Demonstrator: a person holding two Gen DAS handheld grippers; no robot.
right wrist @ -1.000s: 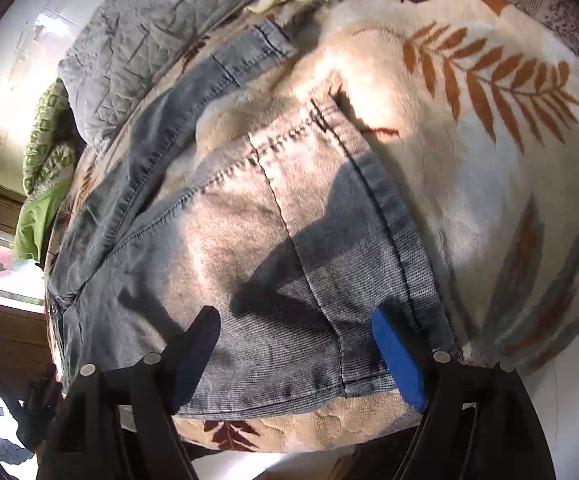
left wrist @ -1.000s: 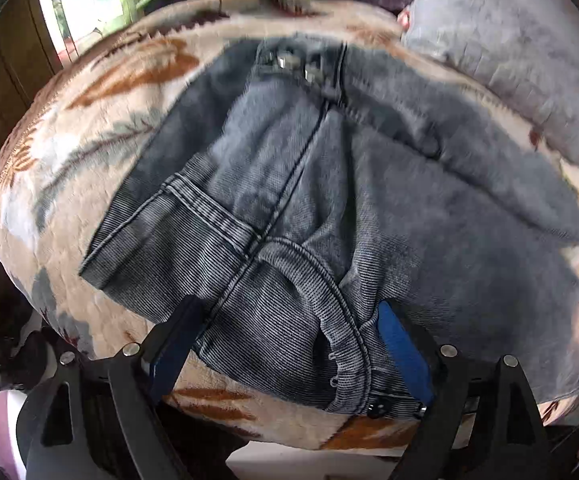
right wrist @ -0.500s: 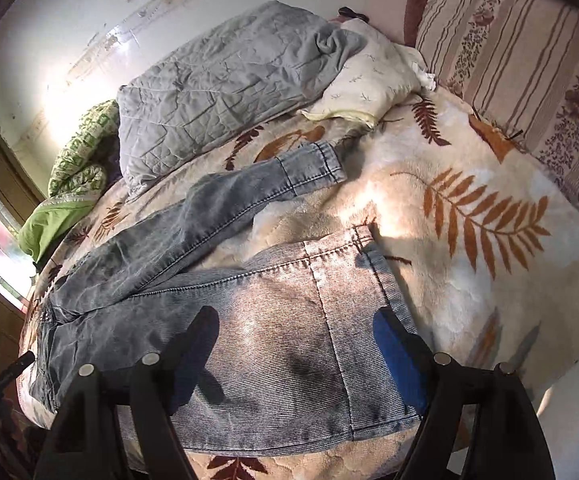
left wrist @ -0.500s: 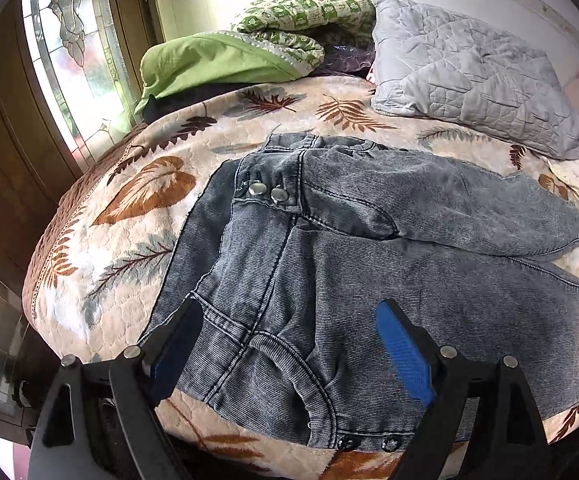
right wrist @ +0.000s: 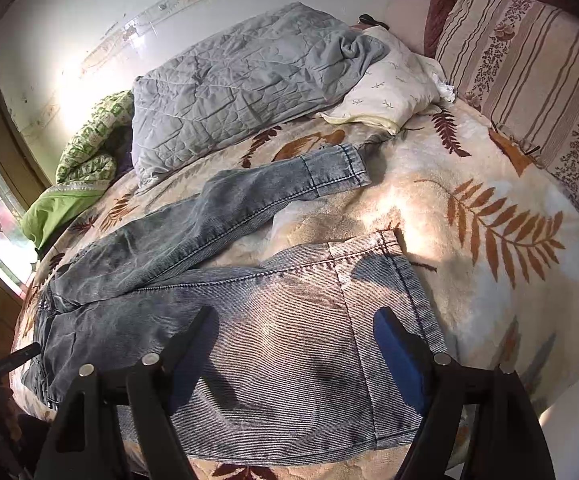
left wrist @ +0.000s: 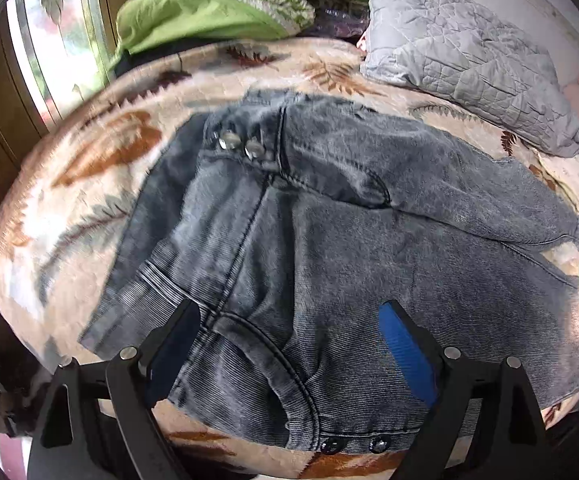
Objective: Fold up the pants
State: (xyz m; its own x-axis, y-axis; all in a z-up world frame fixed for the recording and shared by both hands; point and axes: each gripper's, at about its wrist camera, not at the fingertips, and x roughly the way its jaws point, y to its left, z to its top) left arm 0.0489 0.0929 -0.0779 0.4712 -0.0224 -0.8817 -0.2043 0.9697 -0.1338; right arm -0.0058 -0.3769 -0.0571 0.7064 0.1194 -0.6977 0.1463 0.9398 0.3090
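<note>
Grey washed jeans [left wrist: 329, 240] lie spread on the leaf-print blanket [left wrist: 101, 160] of a bed, legs apart in a V. The left wrist view shows the waistband end with metal buttons [left wrist: 241, 146] and a front pocket. My left gripper [left wrist: 289, 340] is open and empty, just above the near hip and pocket. The right wrist view shows both legs of the jeans [right wrist: 269, 340]; the far leg's cuff [right wrist: 337, 168] points toward the pillows. My right gripper [right wrist: 295, 344] is open and empty, above the near leg close to its cuff.
A grey quilted pillow [right wrist: 241, 80], a white pillow [right wrist: 393, 88] and a striped cushion [right wrist: 529, 80] lie at the head of the bed. A green-patterned bundle [left wrist: 209, 20] lies by the window [left wrist: 61, 40]. The bed's near edge runs just below both grippers.
Both grippers rose away from the jeans, widening the view. Since half a second ago the left gripper has dipped closer to the waistband again. Both stay open and empty.
</note>
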